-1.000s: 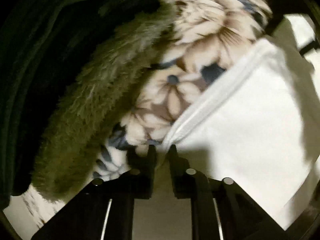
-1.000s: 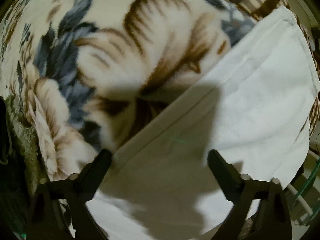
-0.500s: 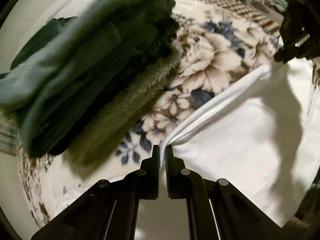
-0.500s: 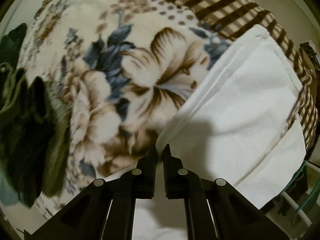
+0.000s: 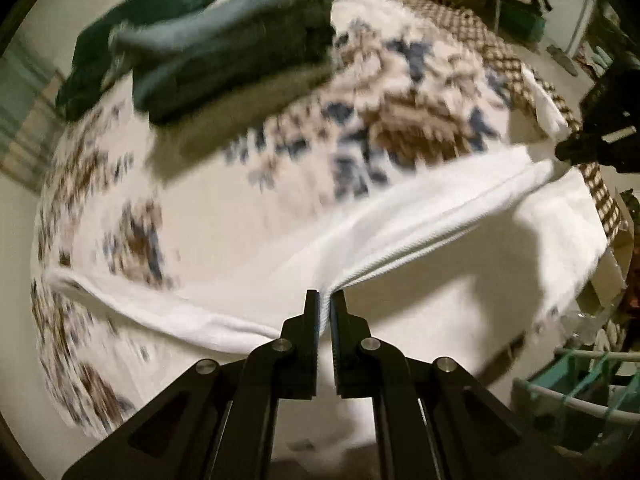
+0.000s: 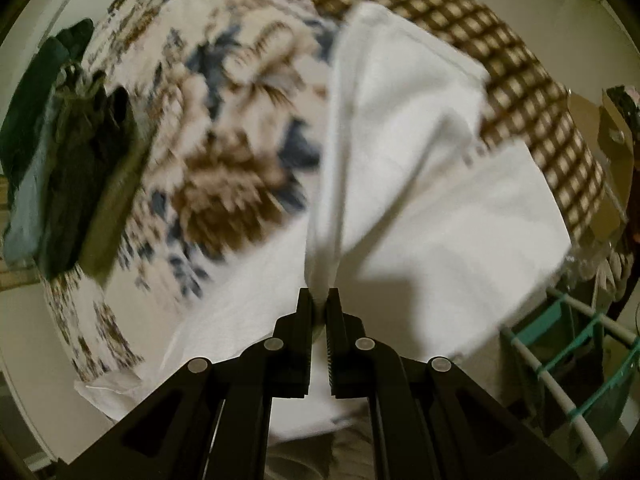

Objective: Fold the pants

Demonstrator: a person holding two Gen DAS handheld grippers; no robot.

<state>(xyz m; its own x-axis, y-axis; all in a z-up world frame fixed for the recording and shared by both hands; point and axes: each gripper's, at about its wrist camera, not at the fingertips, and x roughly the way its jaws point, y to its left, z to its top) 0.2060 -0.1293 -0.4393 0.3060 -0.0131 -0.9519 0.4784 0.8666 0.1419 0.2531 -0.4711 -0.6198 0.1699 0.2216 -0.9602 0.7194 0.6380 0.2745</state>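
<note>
White pants (image 5: pixel 420 216) lie on a floral blanket and are lifted at one edge. My left gripper (image 5: pixel 325 300) is shut on the ribbed waistband edge, which stretches taut to the right toward my right gripper (image 5: pixel 576 148). In the right wrist view my right gripper (image 6: pixel 319 298) is shut on a bunched fold of the white pants (image 6: pixel 400 152), held up above the blanket. The rest of the pants drape down to the right and below.
A floral blanket (image 5: pixel 360 92) covers the bed over a brown checked cover (image 6: pixel 520 92). A pile of dark green clothes (image 5: pixel 224 36) lies at the far left, also in the right wrist view (image 6: pixel 68 152). A teal and white rack (image 6: pixel 572 344) stands at the lower right.
Both grippers have lifted and pulled back with the pants. The right gripper, open a second ago, closed on the fabric. The waistband now stretches between them.
</note>
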